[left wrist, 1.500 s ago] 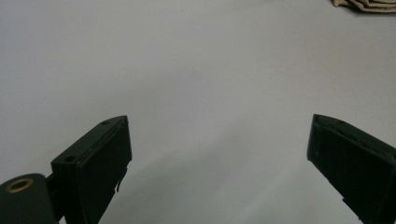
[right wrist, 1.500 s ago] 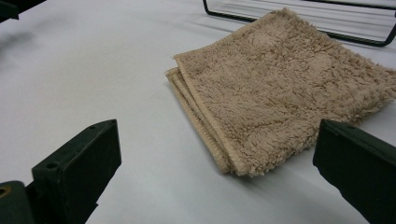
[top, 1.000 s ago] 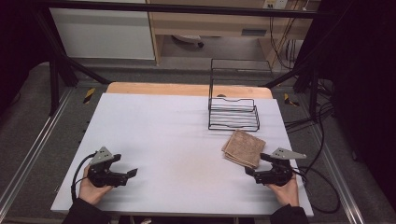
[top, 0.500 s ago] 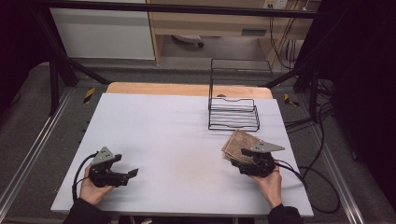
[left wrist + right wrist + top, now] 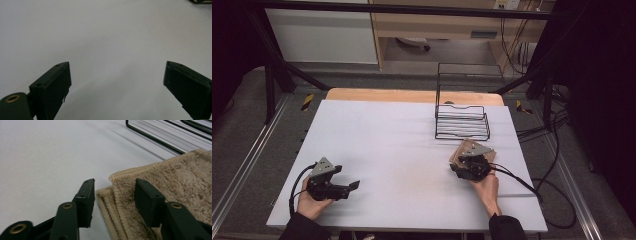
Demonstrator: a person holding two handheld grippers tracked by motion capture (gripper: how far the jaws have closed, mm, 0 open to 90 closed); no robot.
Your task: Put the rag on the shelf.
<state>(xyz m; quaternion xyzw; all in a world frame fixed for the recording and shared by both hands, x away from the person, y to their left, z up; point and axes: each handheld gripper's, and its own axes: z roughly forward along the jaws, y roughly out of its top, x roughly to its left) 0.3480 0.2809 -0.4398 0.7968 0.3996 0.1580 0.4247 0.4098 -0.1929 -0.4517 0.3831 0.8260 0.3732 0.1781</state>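
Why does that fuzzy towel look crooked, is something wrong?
Nothing looks spilled or broken. The folded beige towel lies slightly askew to the table's edge, its layers not quite lined up. The right gripper straddles its near edge, jaws just closing.

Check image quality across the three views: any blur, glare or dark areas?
High view: white table evenly lit, surroundings fall into near black, wire rack sharp. Left gripper view: left gripper jaws dark and soft, faint shadow under them. Right gripper view: folded towel pile crisp, right gripper nearest parts slightly blurred.

Folded beige terry towel (image 5: 160,202), layered edges showing, flat on white table near wire rack's front
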